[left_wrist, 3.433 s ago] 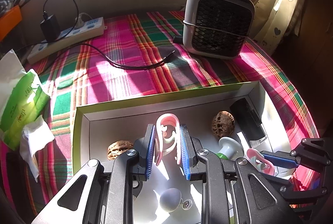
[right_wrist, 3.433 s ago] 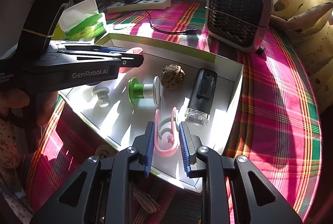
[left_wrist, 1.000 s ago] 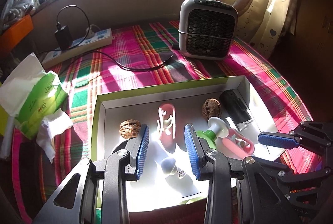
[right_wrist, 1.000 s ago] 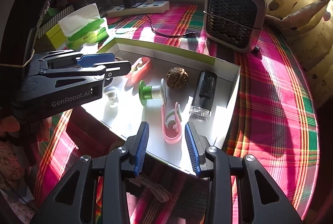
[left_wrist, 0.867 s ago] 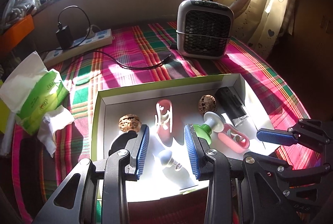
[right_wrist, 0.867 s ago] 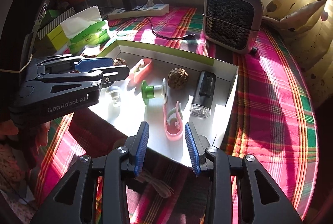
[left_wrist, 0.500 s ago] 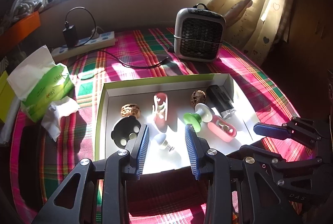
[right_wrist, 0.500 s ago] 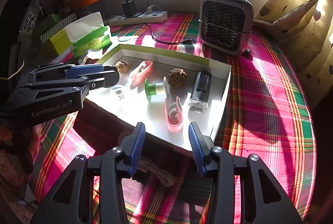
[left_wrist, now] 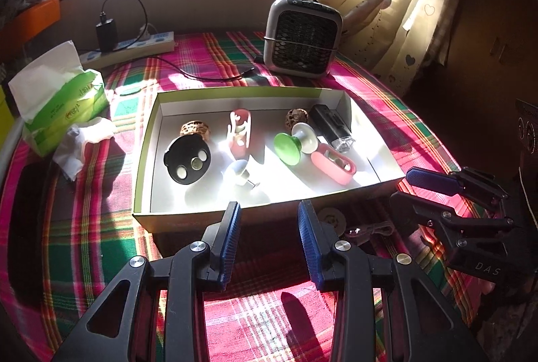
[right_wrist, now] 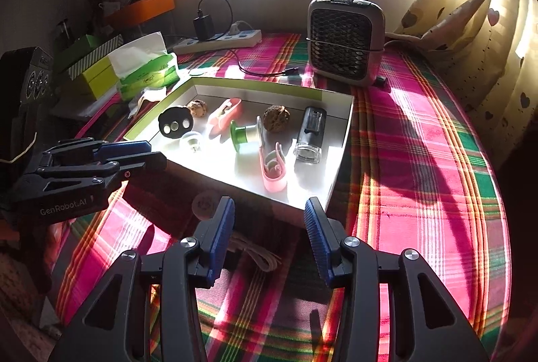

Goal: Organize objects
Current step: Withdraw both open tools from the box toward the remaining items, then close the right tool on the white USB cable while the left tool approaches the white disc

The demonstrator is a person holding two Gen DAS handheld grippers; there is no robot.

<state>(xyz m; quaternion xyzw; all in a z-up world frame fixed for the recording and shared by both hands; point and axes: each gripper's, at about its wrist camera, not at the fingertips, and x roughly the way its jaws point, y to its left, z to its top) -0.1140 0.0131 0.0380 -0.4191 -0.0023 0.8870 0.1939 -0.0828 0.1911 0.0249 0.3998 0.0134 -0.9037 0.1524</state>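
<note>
While both tools are held over the near edge of the plaid-covered bench (left_wrist: 101, 247), nothing is gripped by either. The left tool (left_wrist: 268, 237) is seen with its blue pads parted and only cloth between them; the right tool (right_wrist: 269, 234) is likewise parted and empty, its jaws having just been opening with nothing between them. Each tool is caught in the other's view: the right tool (left_wrist: 433, 182) at the right edge of the left wrist view, the left tool (right_wrist: 134, 150) at the left of the right wrist view.

Just ahead of both tools a shallow white box (left_wrist: 144, 157) with a green rim is set on the cloth. Far beyond it a grey fan heater (left_wrist: 302, 36) is stood upright, and a white power strip (left_wrist: 134, 47) with a black charger is laid beyond it to the left. A green tissue pack (left_wrist: 64, 106) is placed left of the box, well apart from the left tool.

Inside the box, a black rectangular device (left_wrist: 331, 126) is laid at the far right, a black round disc (left_wrist: 187, 160) at the left. A green-and-white spool (left_wrist: 296, 142) is lying on its side at the middle, with one pink clip (left_wrist: 333, 163) just to its right and another pink clip (left_wrist: 239, 133) beyond the left tool. Two walnuts (left_wrist: 195, 128) (left_wrist: 296, 117) are placed along the far wall. A small white knob (left_wrist: 238, 172) is nearest the left tool.
</note>
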